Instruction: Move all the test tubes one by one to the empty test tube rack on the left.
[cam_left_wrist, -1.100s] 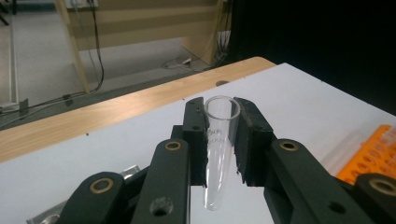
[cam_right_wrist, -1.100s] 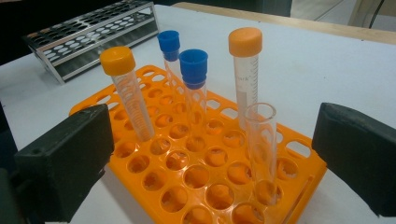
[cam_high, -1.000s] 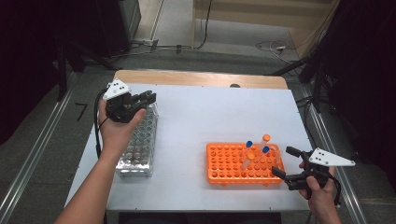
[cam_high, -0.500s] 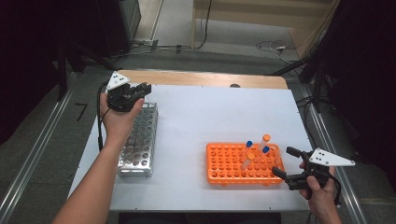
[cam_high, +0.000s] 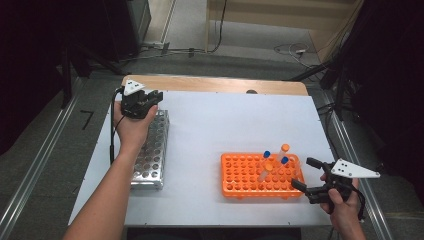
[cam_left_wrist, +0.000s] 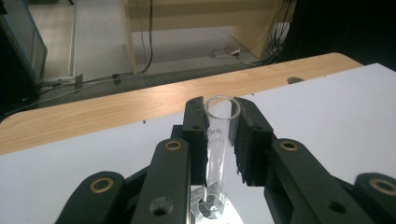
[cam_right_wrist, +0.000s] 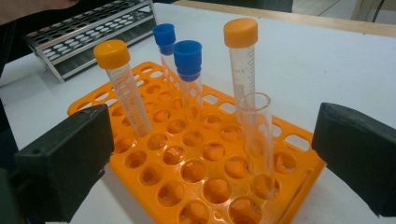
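My left gripper (cam_high: 152, 96) hovers over the far end of a steel tube rack (cam_high: 150, 155) at the table's left. Its jaws press both sides of a clear uncapped tube (cam_left_wrist: 217, 149), which stands upright with its foot in a rack hole (cam_left_wrist: 210, 210). An orange rack (cam_high: 245, 175) sits front right. It carries two orange-capped tubes (cam_right_wrist: 240, 32) (cam_right_wrist: 112, 53), two blue-capped tubes (cam_right_wrist: 164, 35) (cam_right_wrist: 188, 52) and one clear open tube (cam_right_wrist: 256, 135). My right gripper (cam_high: 307, 174) is open just off that rack's right front corner, nothing between its jaws.
The white table top (cam_high: 225, 120) ends in a wooden strip (cam_high: 215, 84) at the far edge. Cables lie on the floor beyond. The steel rack (cam_right_wrist: 88, 28) also appears far off in the right gripper view.
The left hand and gripper have moved toward the far end of the steel rack. The right gripper has stayed where it was.
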